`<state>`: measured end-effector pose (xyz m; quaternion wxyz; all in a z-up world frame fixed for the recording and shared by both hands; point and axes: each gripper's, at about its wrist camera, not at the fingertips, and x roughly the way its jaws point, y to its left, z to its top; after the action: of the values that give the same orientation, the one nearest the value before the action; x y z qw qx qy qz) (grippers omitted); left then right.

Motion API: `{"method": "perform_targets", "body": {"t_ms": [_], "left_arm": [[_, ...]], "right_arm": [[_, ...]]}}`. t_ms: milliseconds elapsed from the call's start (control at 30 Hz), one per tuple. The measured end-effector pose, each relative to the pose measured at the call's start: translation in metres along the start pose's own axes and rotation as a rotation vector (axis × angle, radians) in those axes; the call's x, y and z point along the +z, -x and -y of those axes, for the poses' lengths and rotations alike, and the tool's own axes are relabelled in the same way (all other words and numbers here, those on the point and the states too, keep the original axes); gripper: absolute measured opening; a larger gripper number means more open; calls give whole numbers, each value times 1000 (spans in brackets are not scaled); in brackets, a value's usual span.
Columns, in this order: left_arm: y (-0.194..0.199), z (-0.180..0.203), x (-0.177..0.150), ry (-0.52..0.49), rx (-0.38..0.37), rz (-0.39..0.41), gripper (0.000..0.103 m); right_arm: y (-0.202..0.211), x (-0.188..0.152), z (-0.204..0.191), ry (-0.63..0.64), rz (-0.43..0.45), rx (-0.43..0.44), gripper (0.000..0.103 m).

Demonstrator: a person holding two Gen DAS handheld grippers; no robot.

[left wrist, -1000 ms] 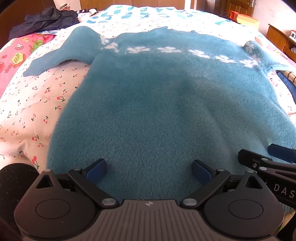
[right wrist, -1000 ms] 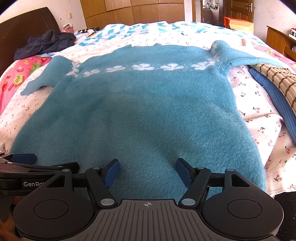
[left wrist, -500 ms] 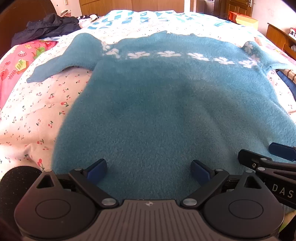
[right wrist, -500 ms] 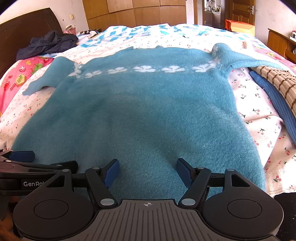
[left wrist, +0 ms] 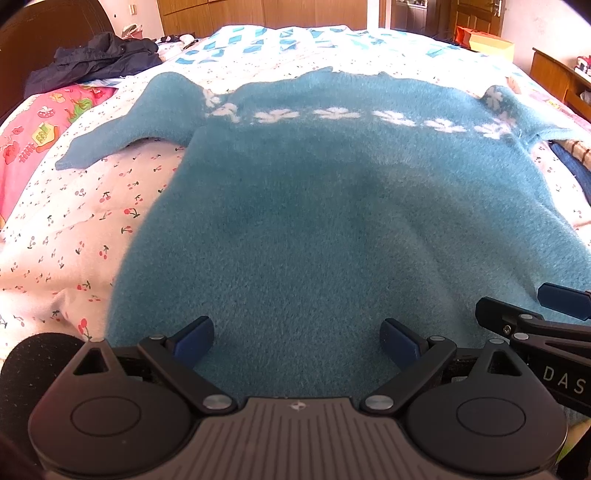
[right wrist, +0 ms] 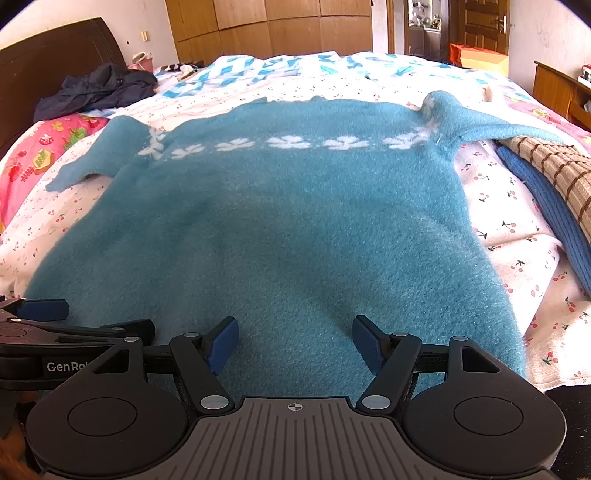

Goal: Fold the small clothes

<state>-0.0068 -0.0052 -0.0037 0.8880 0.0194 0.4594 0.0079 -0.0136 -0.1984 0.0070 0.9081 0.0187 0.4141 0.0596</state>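
Home bedroom: bed (right wrist: 509, 229), dark headboard (right wrist: 55, 62), wooden wardrobe (right wrist: 273, 26), door (right wrist: 484, 26).

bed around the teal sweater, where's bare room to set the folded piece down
Bare cherry-print sheet lies left of the sweater, below its spread sleeve. A narrower strip runs between the sweater's right edge and the folded blue and checked clothes. That right side is crowded; so is the far left corner with the dark jacket.
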Motion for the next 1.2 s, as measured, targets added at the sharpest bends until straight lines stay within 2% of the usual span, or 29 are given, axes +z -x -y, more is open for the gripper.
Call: {"method": "perform_targets", "body": {"t_ms": [733,1200], "left_arm": [[18,3,-4,1,20,67,100],[45,10,3,-38,53,155,100]], "right_arm": [[10,-1,2,1,30,11,71],[31,3,8,-15,121,25,71]]}}
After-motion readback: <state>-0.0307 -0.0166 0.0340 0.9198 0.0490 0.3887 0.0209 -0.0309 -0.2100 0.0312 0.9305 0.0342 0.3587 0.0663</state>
